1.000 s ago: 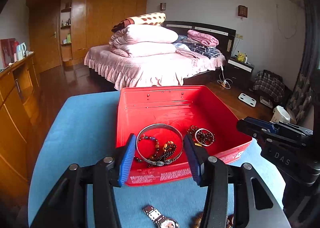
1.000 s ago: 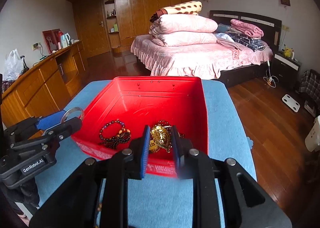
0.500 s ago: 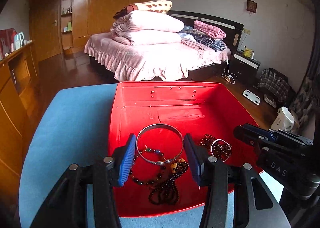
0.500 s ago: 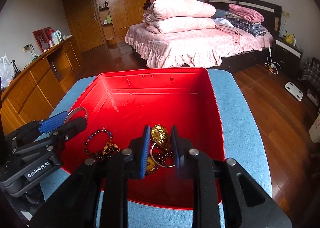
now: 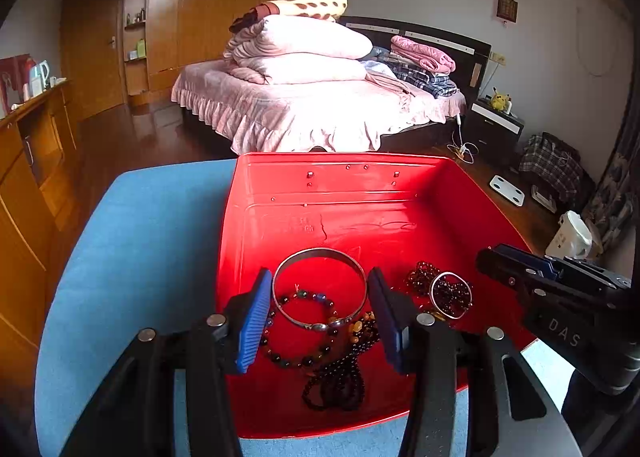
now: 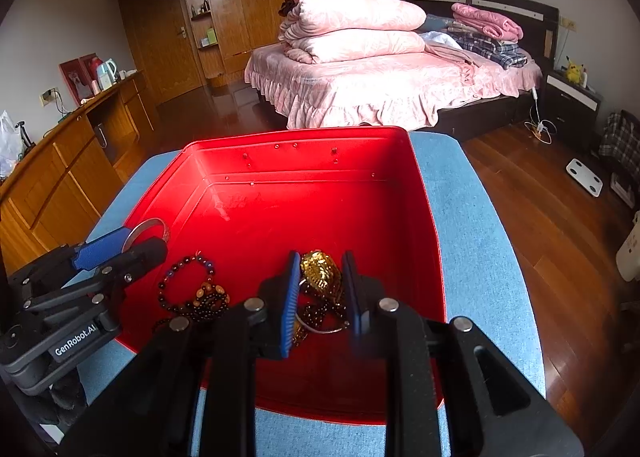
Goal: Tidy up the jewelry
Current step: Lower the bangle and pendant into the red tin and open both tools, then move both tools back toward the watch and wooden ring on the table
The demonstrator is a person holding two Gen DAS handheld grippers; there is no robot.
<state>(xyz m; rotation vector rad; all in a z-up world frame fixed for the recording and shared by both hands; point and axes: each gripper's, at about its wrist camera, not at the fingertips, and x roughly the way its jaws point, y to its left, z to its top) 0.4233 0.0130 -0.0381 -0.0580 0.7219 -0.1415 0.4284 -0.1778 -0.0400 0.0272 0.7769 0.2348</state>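
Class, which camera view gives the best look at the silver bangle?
The left wrist view: the whole silver bangle shows, framed between the left gripper fingers. The right wrist view shows only an arc of it behind that gripper.

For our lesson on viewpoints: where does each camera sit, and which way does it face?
Left wrist: on the left tool, looking down into the red tray; a silver bangle sits between its fingers, with the right tool alongside.
Right wrist: on the right tool, around a gold piece; the left tool shows.
Shared: tray, bed.
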